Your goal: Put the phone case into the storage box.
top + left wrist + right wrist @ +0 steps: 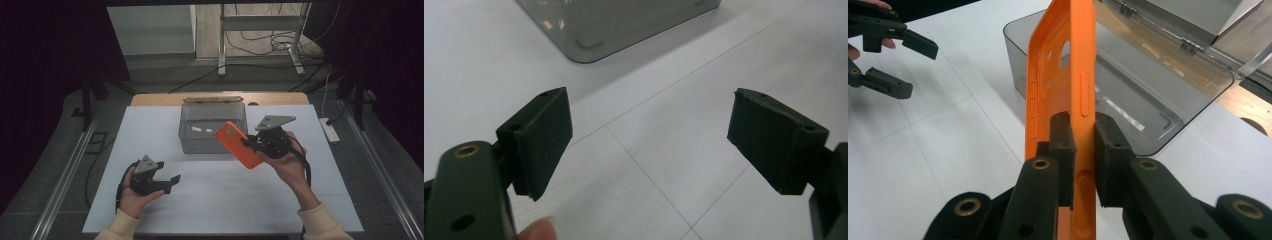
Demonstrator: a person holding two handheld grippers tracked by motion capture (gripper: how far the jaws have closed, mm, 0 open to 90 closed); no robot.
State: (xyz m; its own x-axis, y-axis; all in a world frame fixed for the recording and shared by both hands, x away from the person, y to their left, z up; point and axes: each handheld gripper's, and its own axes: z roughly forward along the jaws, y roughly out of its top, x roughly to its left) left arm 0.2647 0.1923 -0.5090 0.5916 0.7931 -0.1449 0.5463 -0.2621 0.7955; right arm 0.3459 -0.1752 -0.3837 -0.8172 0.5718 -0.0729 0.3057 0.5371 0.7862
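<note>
My right gripper point(250, 144) point(1083, 150) is shut on an orange phone case point(238, 144) point(1063, 75), pinching one long side wall between its pads. The case hangs tilted above the table, just in front of the right part of a clear grey plastic box point(212, 127) point(1148, 100) whose lid stands open at the back. My left gripper point(167, 175) point(649, 145) rests low at the front left of the white table point(150, 130), open, with nothing between its pads point(541, 140). The same left gripper point(895, 60) appears at the far left in the right gripper view.
The box point(614, 25) sits at the table's far middle, its corner ahead of the left gripper. A wooden edge point(150, 99) runs behind the white surface. A power strip point(330, 130) lies on the floor to the right, with metal stand legs point(222, 60) and cables beyond.
</note>
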